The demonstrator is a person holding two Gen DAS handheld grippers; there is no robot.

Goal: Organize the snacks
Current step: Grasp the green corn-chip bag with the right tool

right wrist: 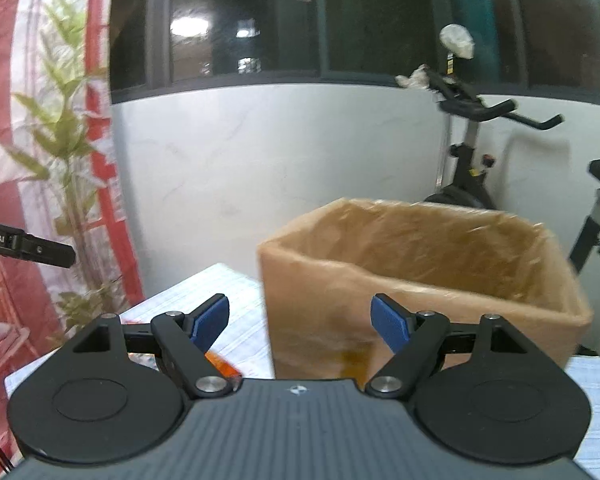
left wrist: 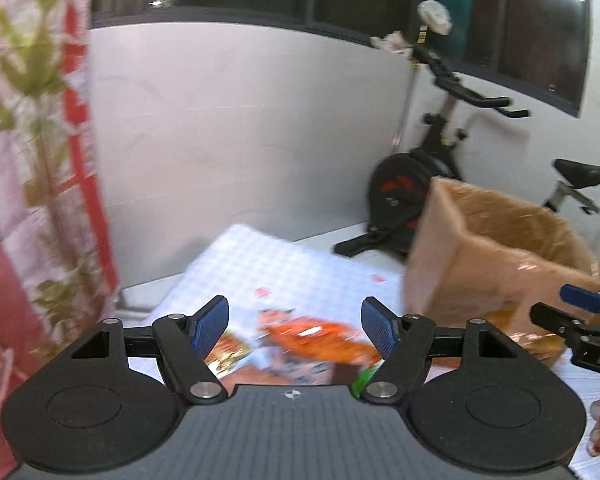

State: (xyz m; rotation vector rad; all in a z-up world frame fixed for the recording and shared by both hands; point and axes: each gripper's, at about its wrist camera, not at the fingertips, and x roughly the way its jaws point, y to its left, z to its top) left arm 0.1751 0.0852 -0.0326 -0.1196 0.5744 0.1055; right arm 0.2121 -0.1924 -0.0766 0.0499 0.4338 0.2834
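An orange snack packet [left wrist: 316, 338] lies blurred on the checked tablecloth [left wrist: 296, 268], with other colourful packets [left wrist: 228, 354] around it. My left gripper [left wrist: 295, 326] hovers over this pile, open, nothing between its blue pads. To the right stands an open cardboard box [left wrist: 496, 256] lined with clear plastic. In the right wrist view the same box [right wrist: 416, 280] fills the middle. My right gripper [right wrist: 305, 326] is open and empty in front of the box's near wall. An orange packet corner [right wrist: 220, 364] peeks out beneath its left finger. The right gripper's tip [left wrist: 572, 316] shows at the left view's right edge.
An exercise bike [left wrist: 432, 176] stands on the floor behind the table by a white wall. A plant [left wrist: 40, 128] and a red-and-white curtain [left wrist: 80, 152] are on the left. The left gripper's arm [right wrist: 24, 246] juts in at the right view's left edge.
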